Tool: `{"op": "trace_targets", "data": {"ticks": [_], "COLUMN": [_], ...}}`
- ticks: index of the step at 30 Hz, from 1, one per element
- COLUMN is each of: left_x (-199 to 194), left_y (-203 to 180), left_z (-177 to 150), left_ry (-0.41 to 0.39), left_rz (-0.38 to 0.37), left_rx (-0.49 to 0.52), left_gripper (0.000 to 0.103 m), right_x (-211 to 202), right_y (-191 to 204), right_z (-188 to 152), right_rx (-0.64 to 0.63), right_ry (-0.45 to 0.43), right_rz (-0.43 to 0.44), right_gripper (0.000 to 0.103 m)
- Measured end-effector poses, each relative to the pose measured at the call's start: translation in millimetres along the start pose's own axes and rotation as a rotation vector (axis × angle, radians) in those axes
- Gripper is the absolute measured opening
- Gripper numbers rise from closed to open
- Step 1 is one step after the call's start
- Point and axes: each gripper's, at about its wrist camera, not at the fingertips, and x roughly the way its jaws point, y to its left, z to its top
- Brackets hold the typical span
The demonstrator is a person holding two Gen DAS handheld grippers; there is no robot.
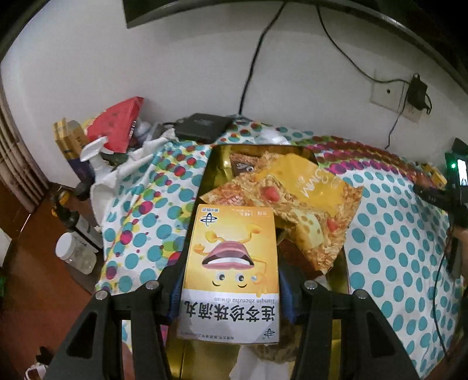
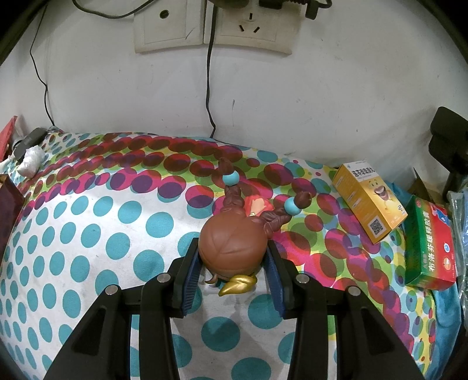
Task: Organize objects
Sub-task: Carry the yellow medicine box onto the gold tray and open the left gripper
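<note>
In the left wrist view my left gripper (image 1: 231,289) is shut on a yellow medicine box (image 1: 231,263) with a cartoon mouth, held above a gold tray (image 1: 216,166). The tray holds a yellow and orange snack bag (image 1: 295,201) and a dark packet (image 1: 242,166). In the right wrist view my right gripper (image 2: 232,263) is shut on the brown head of a doll figure (image 2: 234,242) with two braids and blue beads, lying on the dotted cloth (image 2: 87,233).
A second yellow medicine box (image 2: 368,198) and a green and red box (image 2: 430,248) lie at the right on the cloth. A spray bottle (image 1: 96,157), red bag (image 1: 117,122), black device (image 1: 201,125) and jars (image 1: 76,251) crowd the left. Wall sockets (image 2: 216,26) and cables hang behind.
</note>
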Motion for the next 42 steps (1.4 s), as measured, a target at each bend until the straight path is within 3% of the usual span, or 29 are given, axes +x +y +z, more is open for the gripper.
{"op": "trace_targets", "data": {"ticks": [9, 20, 31, 36, 42], "left_x": [30, 36, 21, 0, -19], "left_y": [0, 0, -5, 9, 32], "left_z": [-3, -6, -9, -15, -28], "left_ry": [0.035, 0.056, 0.019, -0.037, -0.045], "left_rz": [0.003, 0.003, 0.093, 0.075, 0.052], "left_rx": [0.021, 0.012, 0.055, 0.001, -0.125], "left_gripper": [0.053, 0.056, 0.059, 0.059, 0.059], "right_x": [-1, -2, -2, -2, -3], "right_y": [2, 2, 2, 2, 1], "right_z": [0, 0, 1, 1, 1], "right_rx": [-0.008, -0.013, -0.020, -0.023, -0.028], "right_ry": [-0.001, -0.002, -0.003, -0.004, -0.006], "right_rz": [-0.009, -0.016, -0.023, -0.025, -0.030], "right_gripper": [0.039, 0.039, 0.039, 0.039, 0.039]}}
